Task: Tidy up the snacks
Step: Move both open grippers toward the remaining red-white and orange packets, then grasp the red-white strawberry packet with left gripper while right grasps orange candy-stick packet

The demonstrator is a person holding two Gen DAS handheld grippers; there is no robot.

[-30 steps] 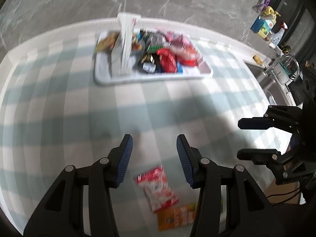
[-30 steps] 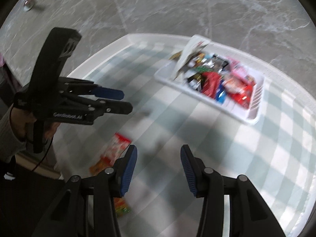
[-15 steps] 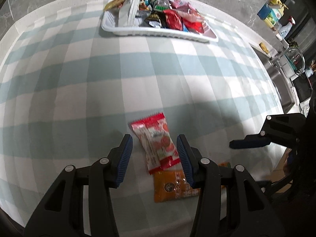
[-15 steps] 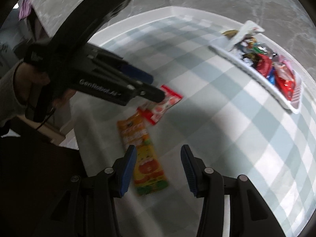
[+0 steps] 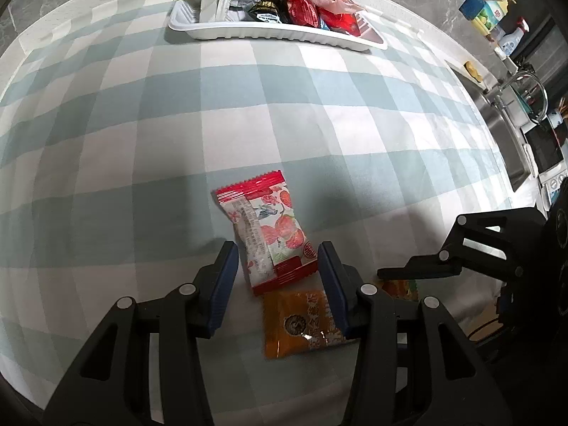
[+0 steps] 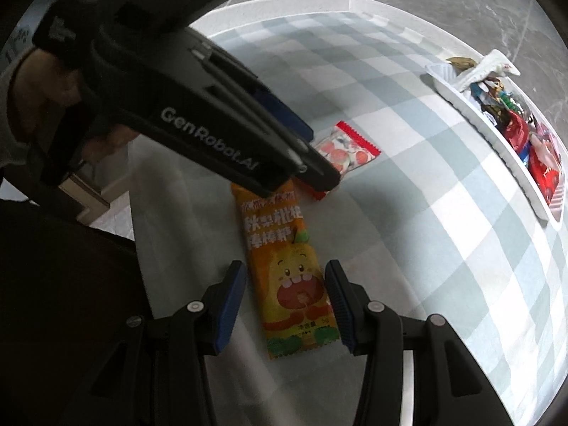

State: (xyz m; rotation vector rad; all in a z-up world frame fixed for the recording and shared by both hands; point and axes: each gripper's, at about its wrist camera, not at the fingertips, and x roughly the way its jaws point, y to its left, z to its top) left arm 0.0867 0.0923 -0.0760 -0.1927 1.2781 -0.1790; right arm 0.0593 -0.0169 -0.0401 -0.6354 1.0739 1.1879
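Observation:
A red and white strawberry snack packet [image 5: 268,234] lies on the checked tablecloth; my open left gripper [image 5: 277,262] straddles its near end. An orange packet [image 5: 301,323] lies just below it. In the right wrist view my open right gripper [image 6: 284,284] straddles a long orange cartoon-face packet [image 6: 287,266]. The left gripper [image 6: 198,135] crosses that view above the strawberry packet [image 6: 346,151]. A white tray [image 5: 269,32] full of snacks sits at the table's far edge, also in the right wrist view [image 6: 497,135].
The checked tablecloth [image 5: 142,124] covers the table between the packets and the tray. A sink and tap [image 5: 514,106] and bottles [image 5: 490,7] lie off the right side. The near table edge is close behind the packets.
Both grippers moved down and forward over the loose packets. The left now frames the strawberry packet, the right frames the long orange packet. Both stayed open.

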